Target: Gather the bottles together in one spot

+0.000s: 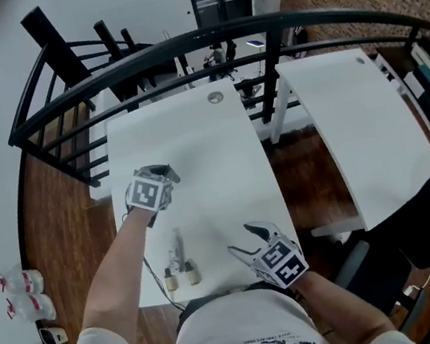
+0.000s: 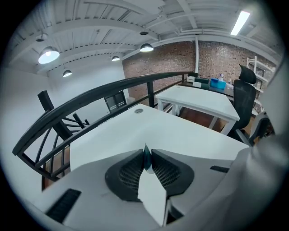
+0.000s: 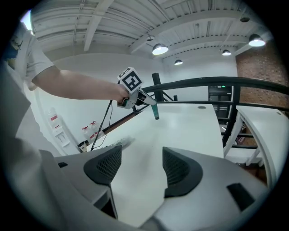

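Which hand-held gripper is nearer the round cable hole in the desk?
Left. The left hand-held gripper is mid-desk, short of the hole; the right hand-held gripper is back at the near edge.

Teal bottle, mostly out of sight between left jaws

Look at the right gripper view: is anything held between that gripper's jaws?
No: the right gripper has its jaws apart, with only the white table showing between them.

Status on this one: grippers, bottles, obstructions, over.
Left gripper shut on slim teal bottle. Right gripper open, empty. Small bottles on desk, near edge. Nothing blocking.
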`<state>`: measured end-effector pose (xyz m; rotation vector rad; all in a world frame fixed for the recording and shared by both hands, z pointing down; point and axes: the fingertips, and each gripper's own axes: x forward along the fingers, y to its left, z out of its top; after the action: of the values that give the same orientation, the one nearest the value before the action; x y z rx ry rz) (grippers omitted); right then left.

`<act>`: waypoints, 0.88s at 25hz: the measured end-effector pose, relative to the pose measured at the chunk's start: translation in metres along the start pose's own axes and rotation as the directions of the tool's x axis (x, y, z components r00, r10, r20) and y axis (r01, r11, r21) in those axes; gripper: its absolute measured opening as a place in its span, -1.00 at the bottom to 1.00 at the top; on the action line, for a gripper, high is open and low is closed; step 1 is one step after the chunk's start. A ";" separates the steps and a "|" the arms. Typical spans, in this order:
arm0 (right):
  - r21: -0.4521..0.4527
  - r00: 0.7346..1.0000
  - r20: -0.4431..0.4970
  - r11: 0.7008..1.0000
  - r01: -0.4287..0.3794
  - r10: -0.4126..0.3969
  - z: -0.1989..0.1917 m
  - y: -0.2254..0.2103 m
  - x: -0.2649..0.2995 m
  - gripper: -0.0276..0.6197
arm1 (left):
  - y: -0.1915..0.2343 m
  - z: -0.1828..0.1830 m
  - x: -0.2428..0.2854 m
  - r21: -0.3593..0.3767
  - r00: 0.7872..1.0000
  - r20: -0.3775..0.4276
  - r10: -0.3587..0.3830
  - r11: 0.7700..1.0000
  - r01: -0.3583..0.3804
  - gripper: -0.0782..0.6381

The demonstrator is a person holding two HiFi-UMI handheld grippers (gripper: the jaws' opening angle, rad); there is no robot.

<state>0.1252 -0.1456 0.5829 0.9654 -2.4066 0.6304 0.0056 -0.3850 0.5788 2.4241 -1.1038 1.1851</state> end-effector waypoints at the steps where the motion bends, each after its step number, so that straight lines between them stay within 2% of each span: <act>1: 0.004 1.000 -0.011 1.000 -0.007 0.007 -0.001 0.001 0.000 0.03 | 0.003 -0.002 0.006 -0.011 1.000 -0.007 0.007 1.000 -0.007 -0.63; 6: 0.021 0.999 -0.041 1.000 -0.012 0.013 -0.011 -0.004 -0.004 0.03 | 0.013 -0.007 0.035 -0.060 1.000 0.003 0.016 0.998 -0.015 -0.63; 16: 0.029 0.999 -0.044 1.000 -0.006 0.007 -0.015 -0.025 -0.004 0.03 | 0.019 -0.012 0.051 -0.041 0.997 -0.047 0.059 0.997 -0.061 -0.63; 22: 0.035 0.999 -0.047 0.999 -0.011 0.013 -0.016 -0.024 -0.003 0.03 | 0.018 -0.018 0.053 -0.026 0.996 -0.069 0.056 0.998 -0.058 -0.63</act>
<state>0.1488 -0.1508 0.5999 0.9404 -2.3684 0.6938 0.0033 -0.4165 0.6287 2.3281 -1.1689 1.2515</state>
